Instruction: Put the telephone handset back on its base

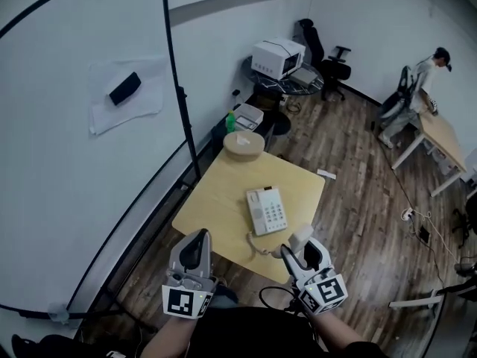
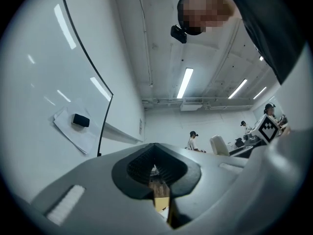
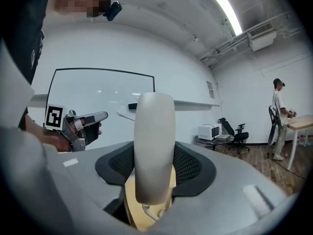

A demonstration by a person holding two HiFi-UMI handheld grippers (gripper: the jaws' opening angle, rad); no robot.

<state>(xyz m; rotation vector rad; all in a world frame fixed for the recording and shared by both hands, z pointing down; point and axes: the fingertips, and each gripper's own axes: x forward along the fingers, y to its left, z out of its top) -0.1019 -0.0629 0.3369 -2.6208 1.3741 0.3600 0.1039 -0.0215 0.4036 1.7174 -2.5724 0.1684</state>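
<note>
We're looking down at a small square wooden table (image 1: 212,200) that's sitting on a plank floor (image 1: 358,200). The phone base (image 1: 266,209) is lying flat around the middle, keypad up. Its curly cord (image 1: 257,246) is trailing along the near edge. A round tan box (image 1: 244,145) is sitting at the far corner.

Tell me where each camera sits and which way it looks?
Head view: on the person's head, facing steeply down at the table, telephone base, left gripper, right gripper and forearms.
Left gripper view: on the left gripper, facing up past shut, empty jaws at ceiling lights; the person's dark top shows.
Right gripper view: on the right gripper, facing across the room along jaws clamping the handset; the left hand shows.
Shared: both gripper views show the black eraser.
</note>
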